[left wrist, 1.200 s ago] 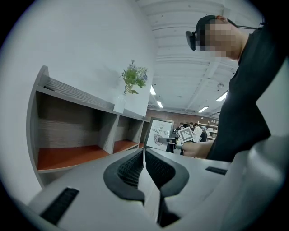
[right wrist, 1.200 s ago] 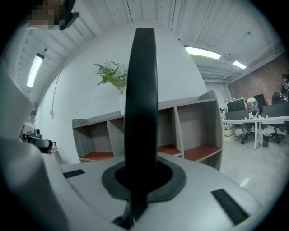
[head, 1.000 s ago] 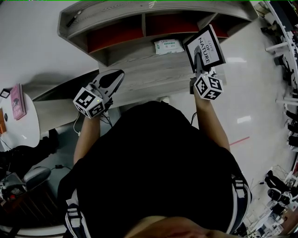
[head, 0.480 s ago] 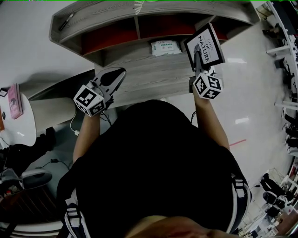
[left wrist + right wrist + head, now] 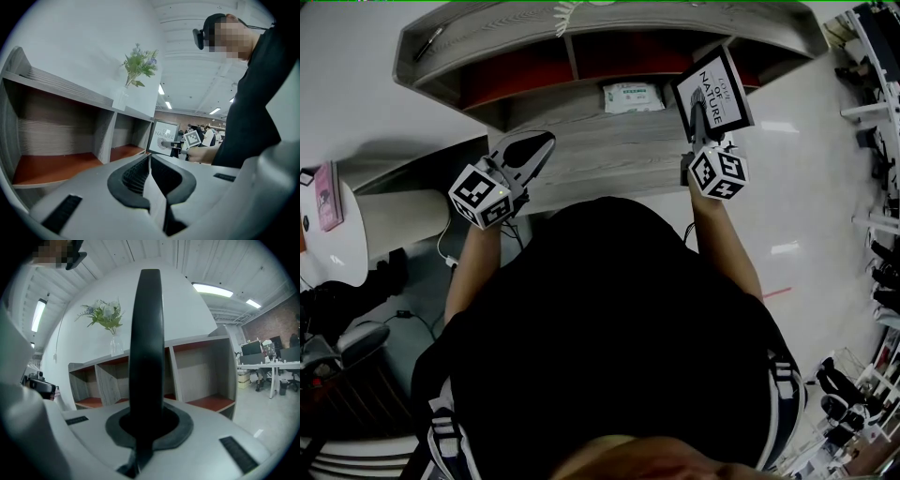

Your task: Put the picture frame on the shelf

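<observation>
Frame carried toward shelf, placement not yet made. The right gripper is clamped on the frame's lower edge. In the right gripper view the frame stands edge-on between the jaws as a dark upright bar. It hangs in the air before the shelf's right end, clear of the boards, its printed face turned toward the shelf's left end. The left gripper is before the shelf's left half, its jaws pressed together with nothing between them. A white pack lies on the shelf's middle board, and a plant stands on the shelf's top. The right-end bay looks bare and is probably the easiest target. To do the step well, the frame should stay upright and go in bottom edge first. It should sit far enough from the shelf's front lip not to tip out. The grip should be released only once the base rests flat. The likely risks are clipping the bay's side wall and leaning the frame too steeply. Whether it has a rear stand cannot be seen.
</observation>
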Tool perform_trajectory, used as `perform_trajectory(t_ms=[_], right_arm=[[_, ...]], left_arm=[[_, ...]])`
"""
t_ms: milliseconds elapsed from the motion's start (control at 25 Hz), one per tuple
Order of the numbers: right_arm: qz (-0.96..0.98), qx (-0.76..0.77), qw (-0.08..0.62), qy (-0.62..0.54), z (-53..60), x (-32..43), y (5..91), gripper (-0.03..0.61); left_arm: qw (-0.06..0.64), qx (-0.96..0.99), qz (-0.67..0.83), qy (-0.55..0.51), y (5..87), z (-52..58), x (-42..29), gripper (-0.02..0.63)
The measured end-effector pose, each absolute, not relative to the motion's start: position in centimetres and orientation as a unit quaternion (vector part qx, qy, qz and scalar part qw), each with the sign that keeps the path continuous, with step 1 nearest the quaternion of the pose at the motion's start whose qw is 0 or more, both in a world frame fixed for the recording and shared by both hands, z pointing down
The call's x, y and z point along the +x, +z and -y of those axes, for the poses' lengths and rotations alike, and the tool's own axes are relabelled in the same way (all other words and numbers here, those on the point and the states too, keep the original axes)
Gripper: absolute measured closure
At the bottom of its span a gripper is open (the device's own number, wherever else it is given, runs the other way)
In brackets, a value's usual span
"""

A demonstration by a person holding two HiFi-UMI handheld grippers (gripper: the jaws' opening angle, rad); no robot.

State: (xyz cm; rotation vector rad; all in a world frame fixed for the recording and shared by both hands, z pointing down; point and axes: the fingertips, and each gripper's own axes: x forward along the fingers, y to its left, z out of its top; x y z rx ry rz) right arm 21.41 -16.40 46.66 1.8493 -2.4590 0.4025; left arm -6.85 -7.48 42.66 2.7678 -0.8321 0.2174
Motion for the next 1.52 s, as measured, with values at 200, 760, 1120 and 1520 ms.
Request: perform_trajectory(t_ms=[200,760,1120,1520], right_arm=[[0.799,0.586,0.022,0.133,16.7,21.8,47.2,0.557],[0.815,0.564,0.025,0.132,17.8,23.0,47.9,0.557],[0.822,0.553,0.027,0.133,18.4,23.9,48.3,0.557],[0.819,0.556,0.030,0.140,17.8,23.0,48.5,0.557]], left_arm=[[0.125,0.947,0.287,0.074,42.9,7.7,-5.8,0.583],[0.131,0.936,0.317,0.080,43.4,8.6,-4.1,0.583],[0.131,0.935,0.318,0.084,43.6,9.2,-1.9,0.581],[0.122,0.936,0.320,0.083,42.9,9.7,-2.9,0.581]])
